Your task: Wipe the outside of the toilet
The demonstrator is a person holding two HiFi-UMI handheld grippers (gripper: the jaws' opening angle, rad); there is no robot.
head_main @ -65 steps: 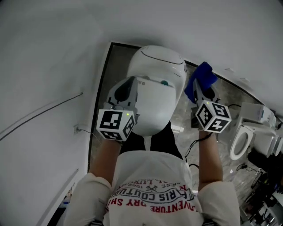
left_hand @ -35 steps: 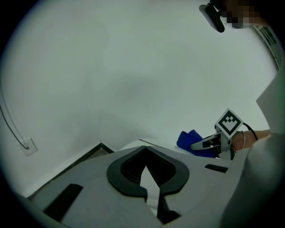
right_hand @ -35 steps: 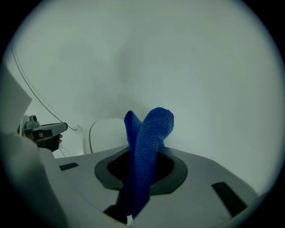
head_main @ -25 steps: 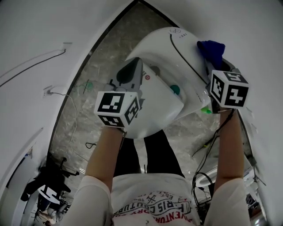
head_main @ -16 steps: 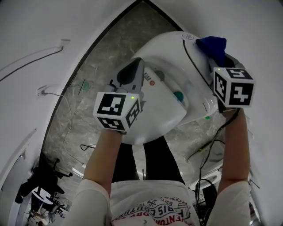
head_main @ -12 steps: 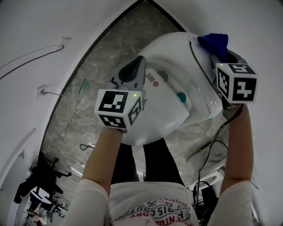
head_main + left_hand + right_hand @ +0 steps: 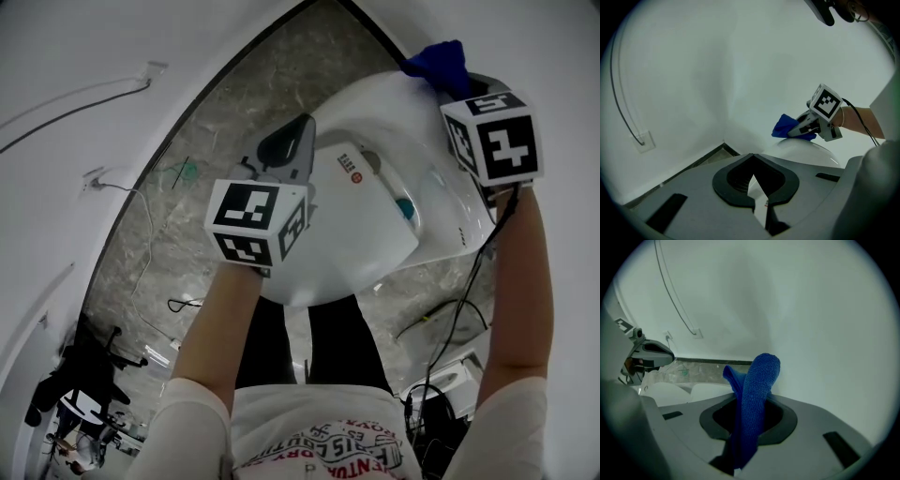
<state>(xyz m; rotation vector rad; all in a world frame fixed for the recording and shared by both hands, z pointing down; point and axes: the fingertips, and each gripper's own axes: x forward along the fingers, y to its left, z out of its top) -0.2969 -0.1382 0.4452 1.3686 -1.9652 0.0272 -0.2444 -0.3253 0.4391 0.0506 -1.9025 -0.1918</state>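
A white toilet point(image 7: 375, 220) with its lid down stands below me on the marble floor. My right gripper point(image 7: 461, 92) is shut on a blue cloth point(image 7: 437, 60) and holds it against the toilet's far right side, next to the wall. In the right gripper view the blue cloth point(image 7: 757, 394) sticks up out of the jaws. In the left gripper view the right gripper point(image 7: 806, 131) presses the cloth point(image 7: 785, 126) on the toilet's rounded top point(image 7: 806, 149). My left gripper point(image 7: 292, 142) hovers over the lid's left side, shut and holding nothing.
White walls point(image 7: 112, 47) close in on the left and right. A thin cable point(image 7: 75, 98) and a socket point(image 7: 94, 178) are on the left wall. Loose cables point(image 7: 441, 319) lie on the floor at the right. Dark equipment point(image 7: 75, 384) stands at the bottom left.
The right gripper has carried the blue cloth along the toilet's right side toward its far end. The left gripper has stayed over the lid. The head view has swung a little.
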